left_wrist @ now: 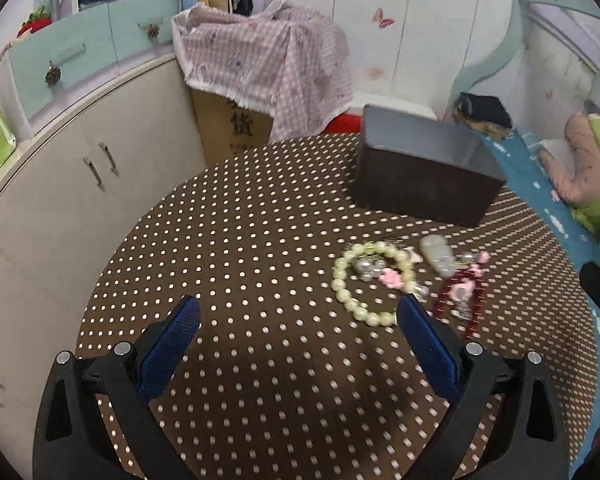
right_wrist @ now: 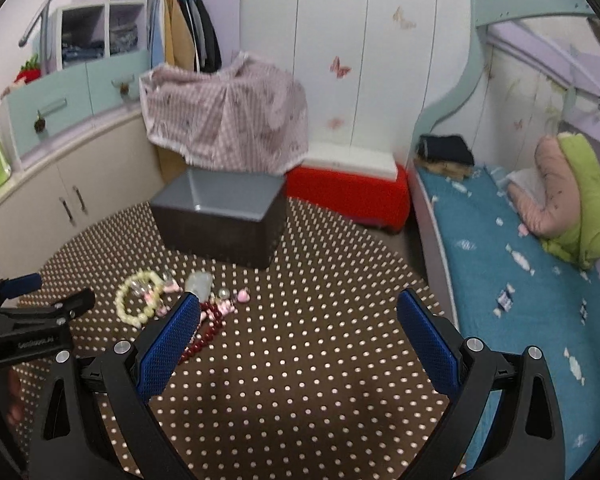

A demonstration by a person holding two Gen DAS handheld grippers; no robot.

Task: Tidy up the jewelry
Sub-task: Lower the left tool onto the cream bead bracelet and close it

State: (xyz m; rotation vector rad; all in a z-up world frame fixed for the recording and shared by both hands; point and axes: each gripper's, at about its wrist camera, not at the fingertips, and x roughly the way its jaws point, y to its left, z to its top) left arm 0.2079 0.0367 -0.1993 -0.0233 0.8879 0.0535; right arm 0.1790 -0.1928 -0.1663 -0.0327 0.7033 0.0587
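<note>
Status of the sorting, as I judge it: nothing put away yet. The dark box (left_wrist: 424,184) stands open-topped at the far side of my dotted table (left_wrist: 260,220), and what I can see of its grey inside looks bare, though its floor is hidden from both my views. All the jewelry lies loose on the table in front of the box, apart from it: a pale green bead bracelet (left_wrist: 366,280) lying as a ring, with small silvery and pink charms (left_wrist: 380,270) inside or on it; beside that a pale jade-like pendant (left_wrist: 436,254); and a dark red bead string (left_wrist: 460,304) with pink ornaments tangled in. Blur keeps me from counting the small pieces. My left gripper (left_wrist: 298,316) has its jaws spread wide and holds nothing, poised above the table with one pad just beside the bracelet. My right gripper (right_wrist: 298,312) is likewise spread and holding nothing, one pad overlapping the red string in view. Left to do, then: every piece. The left view gives the bracelet and charms closest. The right view alone shows the left gripper from outside, the red bench (right_wrist: 348,192) and more of the blue bed (right_wrist: 520,280).
</note>
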